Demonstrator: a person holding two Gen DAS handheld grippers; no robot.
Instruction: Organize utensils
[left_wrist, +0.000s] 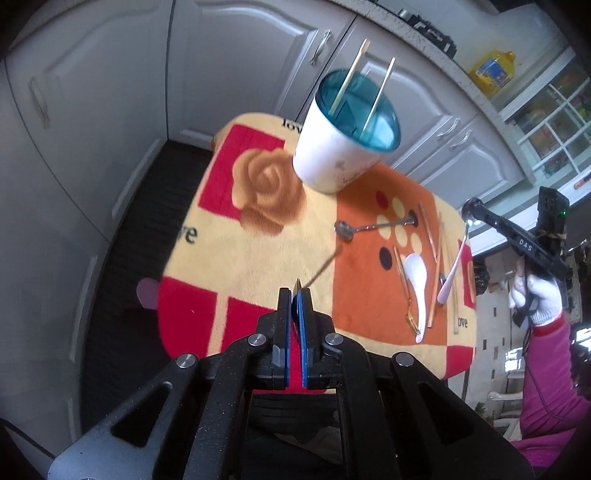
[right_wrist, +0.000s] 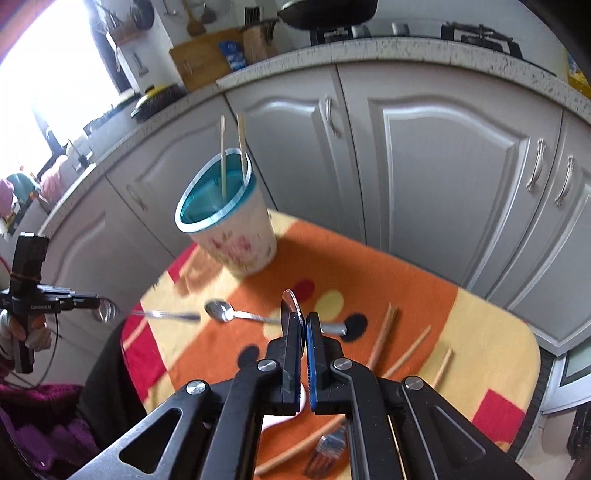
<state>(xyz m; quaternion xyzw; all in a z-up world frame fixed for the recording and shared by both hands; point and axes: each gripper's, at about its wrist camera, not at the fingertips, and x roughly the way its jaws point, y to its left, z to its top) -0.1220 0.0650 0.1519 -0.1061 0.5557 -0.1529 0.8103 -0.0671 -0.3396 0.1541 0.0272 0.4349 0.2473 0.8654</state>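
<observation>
A white cup with a teal inside (left_wrist: 343, 136) stands at the far side of the patterned table mat (left_wrist: 258, 251) and holds two chopsticks (left_wrist: 376, 96); it also shows in the right wrist view (right_wrist: 229, 218). My left gripper (left_wrist: 295, 295) is shut on a thin metal utensil (left_wrist: 321, 267) that points forward above the mat. My right gripper (right_wrist: 303, 325) is shut on a metal spoon (right_wrist: 290, 306), held above the mat. A metal spoon (left_wrist: 365, 227) lies on the mat, as do a white ceramic spoon (left_wrist: 415, 280), a gold fork (left_wrist: 406, 295) and several chopsticks (left_wrist: 436, 266).
Grey kitchen cabinets (right_wrist: 424, 166) curve behind the table under a speckled countertop (right_wrist: 369, 48). A dark floor mat (left_wrist: 147, 221) lies left of the table. A yellow bottle (left_wrist: 493, 72) stands on the counter. The other gripper's body shows at each view's edge (left_wrist: 524, 243).
</observation>
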